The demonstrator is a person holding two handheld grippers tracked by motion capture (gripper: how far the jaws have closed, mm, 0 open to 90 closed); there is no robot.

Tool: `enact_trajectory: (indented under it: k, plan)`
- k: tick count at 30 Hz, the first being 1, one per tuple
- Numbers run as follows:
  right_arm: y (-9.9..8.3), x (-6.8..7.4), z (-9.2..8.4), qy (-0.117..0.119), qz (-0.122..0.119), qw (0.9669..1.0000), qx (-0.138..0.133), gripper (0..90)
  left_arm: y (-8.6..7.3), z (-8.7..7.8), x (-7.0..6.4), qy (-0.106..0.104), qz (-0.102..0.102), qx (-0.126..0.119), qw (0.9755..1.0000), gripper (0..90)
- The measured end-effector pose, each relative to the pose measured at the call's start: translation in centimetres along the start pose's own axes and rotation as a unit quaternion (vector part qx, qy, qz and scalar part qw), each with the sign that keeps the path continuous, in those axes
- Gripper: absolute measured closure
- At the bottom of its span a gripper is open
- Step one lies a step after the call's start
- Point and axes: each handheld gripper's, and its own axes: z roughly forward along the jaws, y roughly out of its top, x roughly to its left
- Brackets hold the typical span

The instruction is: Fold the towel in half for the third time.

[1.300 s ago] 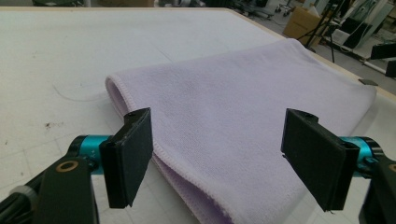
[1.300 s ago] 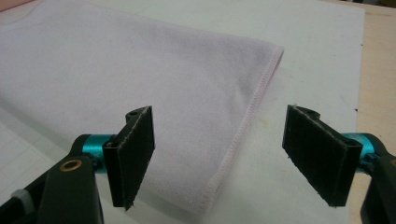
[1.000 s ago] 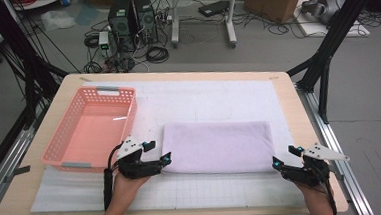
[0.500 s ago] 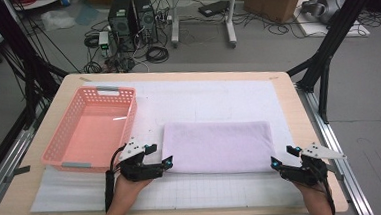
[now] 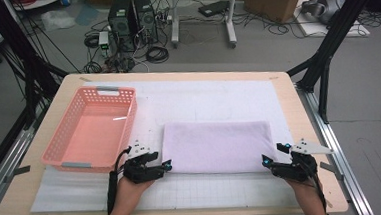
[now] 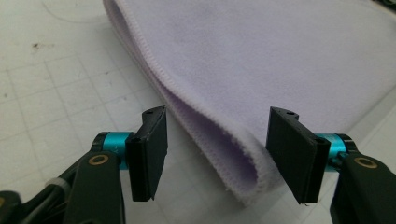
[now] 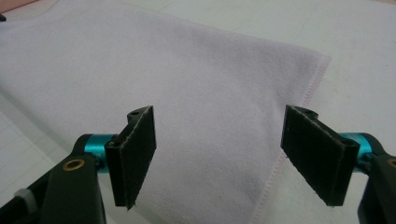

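Far left on the table: pink plastic basket (image 5: 91,131), empty, standing on the white gridded mat (image 5: 223,188), just beside the towel's left end but apart from it.

Left gripper (image 5: 165,165) sits at the near-left corner of the folded lilac towel (image 5: 218,146). In the left gripper view the folded corner (image 6: 243,177) lies between the jaws; the jaws have just been closing, yet a gap remains on both sides, so the pads are not pressing on cloth. Moderately wide, nothing held.

Towel lies flat near the front edge of the mat, long axis running left to right across the table, so each short end faces one hand.

Right gripper (image 5: 266,162) is at the near-right corner. In the right gripper view its jaws stand wide, with the stitched hem (image 7: 292,140) passing between them; holding nothing.

Judgement: each gripper is at its own corner, the towel just ahead of both, and the left is nearer to a pinch. Next comes a two-corner grasp along the near long edge, probably for a fold or a lift.
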Motion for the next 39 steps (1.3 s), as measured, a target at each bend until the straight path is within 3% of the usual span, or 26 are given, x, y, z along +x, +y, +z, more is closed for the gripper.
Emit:
enact_trajectory:
  k: [5, 11, 16, 23, 24, 29, 33, 39]
  plan:
    - [0.1, 0.2, 0.2, 0.002, -0.001, 1.0, 0.002, 25.5, -0.1, 0.2, -0.2, 0.007, 0.007, 0.017, 0.9998, 45.1]
    - [0.3, 0.2, 0.4, 0.005, -0.002, 1.0, 0.001, 25.6, -0.1, 0.5, -0.2, 0.0, 0.004, 0.026, 0.9997, 53.2]
    - [0.8, 0.7, 1.8, 0.021, -0.005, 0.9997, 0.013, 27.0, -0.2, 0.6, -0.4, 0.009, 0.009, 0.024, 0.9996, 56.6]
    - [3.2, 2.0, 4.3, 0.043, -0.029, 0.9986, 0.008, 27.0, -0.3, 0.7, -0.6, 0.007, 0.008, 0.023, 0.9997, 67.4]
    - [4.3, 2.5, 5.5, 0.057, -0.034, 0.9978, 0.005, 27.0, -0.3, 0.8, -0.7, 0.005, 0.008, 0.023, 0.9997, 69.9]
    - [6.6, 3.5, 8.2, 0.081, -0.041, 0.9957, 0.017, 26.5, -0.3, 0.8, -0.8, 0.005, -0.017, 0.021, 0.9996, 74.7]
    - [8.8, 4.7, 10.8, 0.106, -0.068, 0.9911, 0.044, 26.3, -0.4, 0.8, -0.6, 0.001, -0.037, 0.02, 0.9991, 75.9]
    - [11.0, 6.4, 14.4, 0.125, -0.096, 0.9841, 0.083, 26.1, -0.3, 0.8, -0.5, -0.004, -0.046, 0.023, 0.9986, 76.2]
